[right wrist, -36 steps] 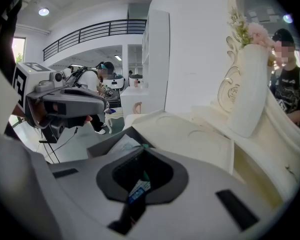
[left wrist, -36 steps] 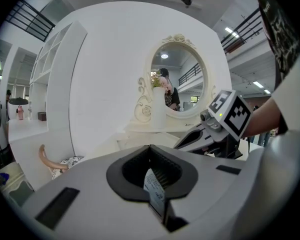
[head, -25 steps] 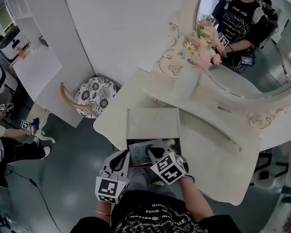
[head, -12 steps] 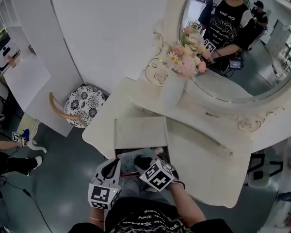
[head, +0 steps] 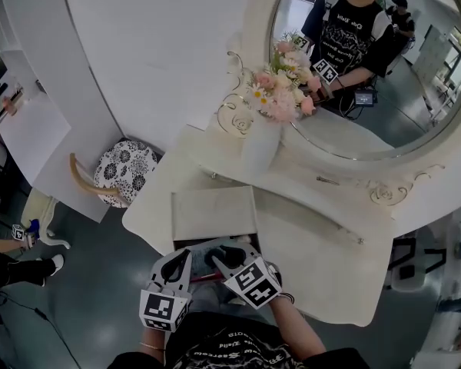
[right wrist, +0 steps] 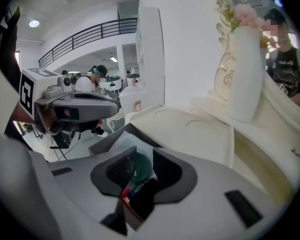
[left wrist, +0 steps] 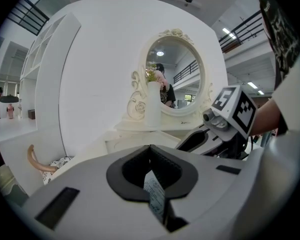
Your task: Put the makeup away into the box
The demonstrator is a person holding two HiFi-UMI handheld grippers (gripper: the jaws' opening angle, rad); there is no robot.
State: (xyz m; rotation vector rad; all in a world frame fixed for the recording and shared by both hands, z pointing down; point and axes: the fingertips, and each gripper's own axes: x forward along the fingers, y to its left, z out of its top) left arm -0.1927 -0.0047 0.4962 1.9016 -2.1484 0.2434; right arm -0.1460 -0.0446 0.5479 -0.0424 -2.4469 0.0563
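Green round piece (right wrist: 140,167) lies low in the box (right wrist: 142,135), next to red and blue pieces (right wrist: 128,192). It shows through the gap of the right gripper (head: 227,258), and the pads stand clear of it.

Change: a second back these jaws show clenched over the box. They have since sprung apart, then eased slightly inward. Nothing is gripped now. Reading: the piece is let go inside the box, so this put-away is likely complete.

Left gripper (head: 183,261): jaws clenched on a printed slip (left wrist: 155,194), thin and white. What the slip belongs to cannot be told. This gripper sits just beside the right one, over the box's left side.

Box sits at the near left edge of the tabletop (head: 315,252), with its lid (head: 213,214) folded back flat toward the mirror (head: 369,68). Vase of flowers (head: 261,141) stands well behind the lid.

Tabletop right of the box is bare, so there is open room to withdraw up and rightward. Leftward is crowded by the left gripper.
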